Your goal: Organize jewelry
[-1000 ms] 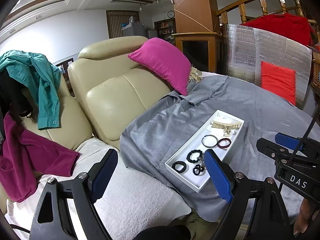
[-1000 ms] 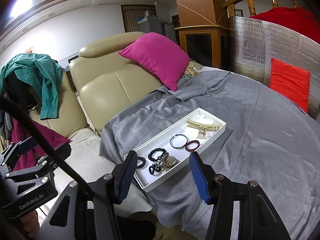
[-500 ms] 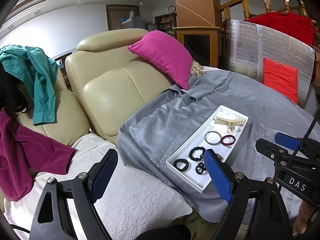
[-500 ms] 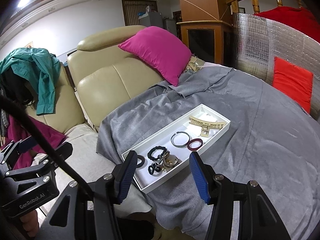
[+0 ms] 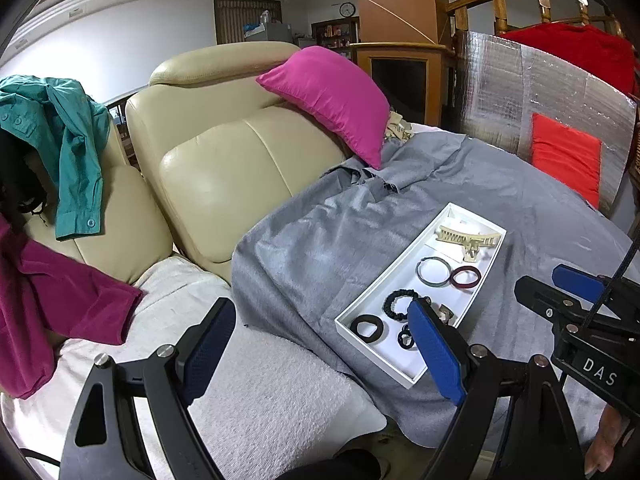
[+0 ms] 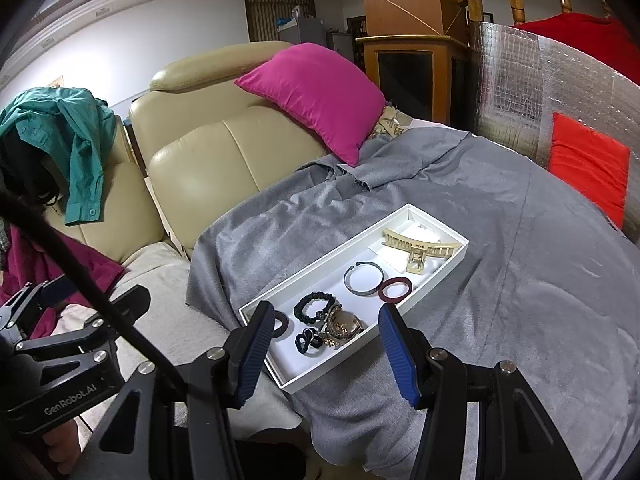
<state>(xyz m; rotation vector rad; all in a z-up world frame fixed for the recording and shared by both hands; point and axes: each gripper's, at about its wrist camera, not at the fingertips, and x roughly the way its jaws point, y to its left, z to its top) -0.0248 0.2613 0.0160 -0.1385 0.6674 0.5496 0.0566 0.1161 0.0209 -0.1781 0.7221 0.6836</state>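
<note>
A white tray (image 6: pixel 336 374) lies on a grey cloth (image 6: pixel 500 280) over the sofa seat. It holds a cream claw clip (image 6: pixel 420 246), a grey bangle (image 6: pixel 363 278), a maroon ring (image 6: pixel 395 289), a dark beaded bracelet (image 6: pixel 314 306), a black hair tie (image 6: pixel 280 322) and a gold tangle (image 6: pixel 344 326). My right gripper (image 6: pixel 326 312) hovers open and empty just before the tray's near end. In the left wrist view my left gripper (image 5: pixel 318 308) stands wide open and empty, to the left of the tray (image 5: pixel 380 354).
A cream leather sofa back (image 5: pixel 224 168) carries a pink cushion (image 5: pixel 332 100). A teal shirt (image 5: pixel 68 132) and a magenta garment (image 5: pixel 52 304) hang at the left. A white towel (image 5: pixel 256 392) covers the near seat. A foil panel (image 6: pixel 520 80) with a red cushion (image 6: pixel 584 168) stands at the right.
Both grippers have come a little lower and nearer to the tray, which now looks larger in both views. Neither pair of jaws has changed its width.
</note>
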